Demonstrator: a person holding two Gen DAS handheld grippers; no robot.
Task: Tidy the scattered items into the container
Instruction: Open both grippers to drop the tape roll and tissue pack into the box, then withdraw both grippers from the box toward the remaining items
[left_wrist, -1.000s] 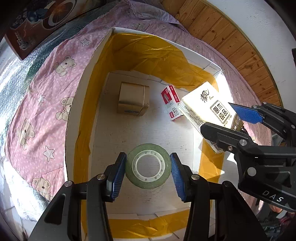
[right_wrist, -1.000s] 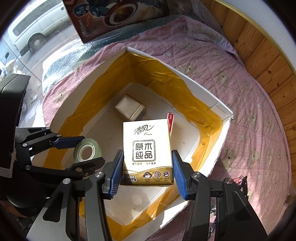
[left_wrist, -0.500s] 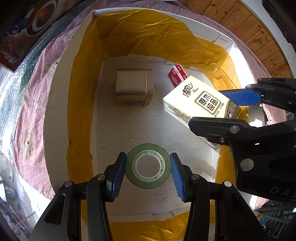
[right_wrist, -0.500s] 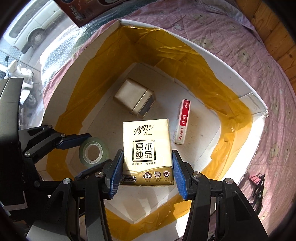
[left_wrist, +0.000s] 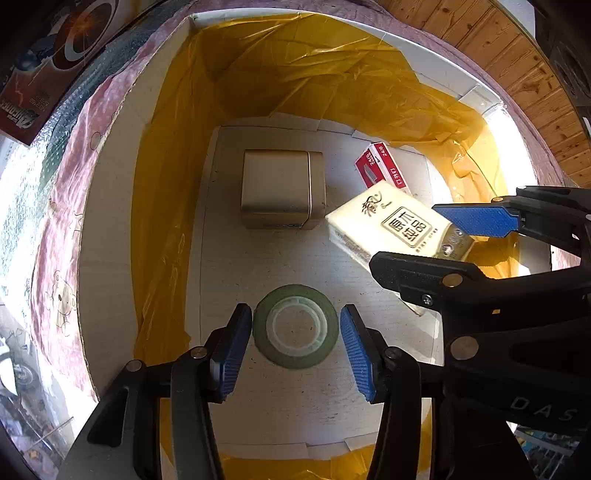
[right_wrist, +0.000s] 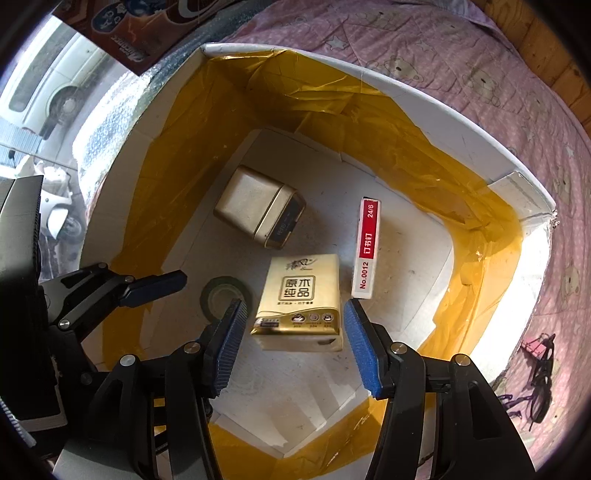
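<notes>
A white box (left_wrist: 110, 192) (right_wrist: 443, 122) lined with yellow film holds a gold tin (left_wrist: 277, 184) (right_wrist: 255, 203) and a red-and-white staples box (left_wrist: 380, 166) (right_wrist: 365, 247). The green tape roll (left_wrist: 295, 290) (right_wrist: 226, 282) lies flat on the box floor. My left gripper (left_wrist: 295, 332) stands open around it, with a thin gap on each side. The cream tissue pack (left_wrist: 391, 221) (right_wrist: 299, 291) rests on the floor beside the tape. Above it my right gripper (right_wrist: 295, 339) (left_wrist: 402, 236) is open, both pads clear of the pack.
The box sits on a pink bear-print blanket (right_wrist: 480, 55). Wooden boards (left_wrist: 517, 55) run behind it, and a printed carton (left_wrist: 44, 66) leans at the far left. Dark glasses and a pink clip (right_wrist: 539, 373) lie on the blanket at the right.
Both grippers went down into the box. The right gripper let go of the tissue pack, which now lies on the floor. The tape roll has come free of the left pads.
</notes>
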